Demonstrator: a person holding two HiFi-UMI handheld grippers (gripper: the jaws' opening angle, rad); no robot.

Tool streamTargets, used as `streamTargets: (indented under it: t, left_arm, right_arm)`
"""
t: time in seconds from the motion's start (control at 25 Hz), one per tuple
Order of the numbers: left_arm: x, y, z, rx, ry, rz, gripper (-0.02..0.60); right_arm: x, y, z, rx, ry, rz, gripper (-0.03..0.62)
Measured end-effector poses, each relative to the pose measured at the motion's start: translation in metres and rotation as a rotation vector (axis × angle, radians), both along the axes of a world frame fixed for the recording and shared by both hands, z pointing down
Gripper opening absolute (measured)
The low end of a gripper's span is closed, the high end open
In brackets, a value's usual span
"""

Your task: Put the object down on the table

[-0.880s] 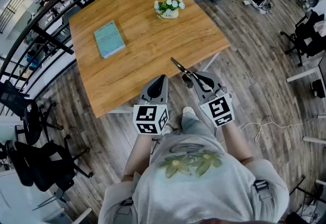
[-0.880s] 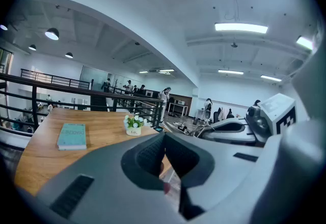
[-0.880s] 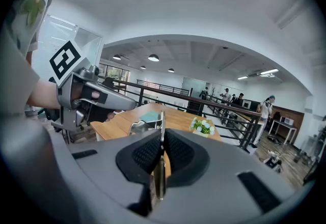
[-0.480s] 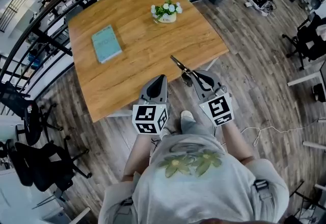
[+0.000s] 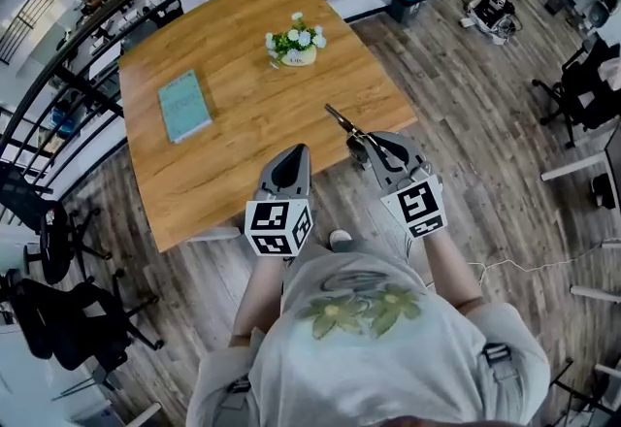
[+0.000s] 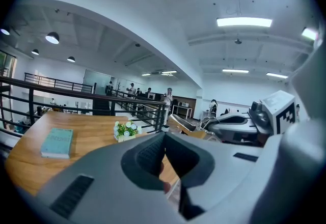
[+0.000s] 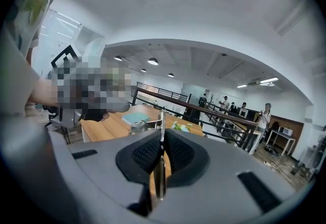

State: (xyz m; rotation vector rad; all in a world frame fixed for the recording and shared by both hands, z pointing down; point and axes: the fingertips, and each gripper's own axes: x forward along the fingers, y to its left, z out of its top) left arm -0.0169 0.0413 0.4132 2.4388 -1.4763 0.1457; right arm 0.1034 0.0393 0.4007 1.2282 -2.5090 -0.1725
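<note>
My right gripper (image 5: 365,146) is shut on a thin metal tool (image 5: 343,122) that looks like scissors. Its dark tip juts forward over the near right edge of the wooden table (image 5: 243,139). In the right gripper view the tool (image 7: 162,116) stands upright, pinched between the pads of the right gripper (image 7: 162,139). My left gripper (image 5: 298,151) hovers over the table's near edge, shut and holding nothing. In the left gripper view the pads of the left gripper (image 6: 164,136) meet at their tips.
A teal book (image 5: 182,105) lies on the table's left part. A small pot of white flowers (image 5: 294,42) stands near the far edge. Black railings (image 5: 58,76) run behind the table. Office chairs (image 5: 58,318) stand on the wood floor at left.
The table, book and flowers have slid left and slightly away in the head view. Both grippers keep their pose, and the tool stays in the right one.
</note>
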Motion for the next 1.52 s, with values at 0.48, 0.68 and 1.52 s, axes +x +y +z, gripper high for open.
streamTargets:
  t: [0.48,0.68,1.52]
  left_arm:
    - [-0.008,-0.023,0.013,-0.033,-0.013,-0.089,0.015]
    - [-0.017,-0.050,0.020,-0.050,-0.010,-0.103,0.015]
    - [-0.046,-0.186,0.028,-0.075,-0.010,-0.112,0.015]
  right_arm:
    - [0.014,-0.045,0.004,0.026,0.020,-0.044,0.009]
    - [0.004,-0.071,0.010,0.024,0.033,-0.069,0.009]
    - [-0.038,-0.207,0.027,-0.007,0.098,-0.120,0.009]
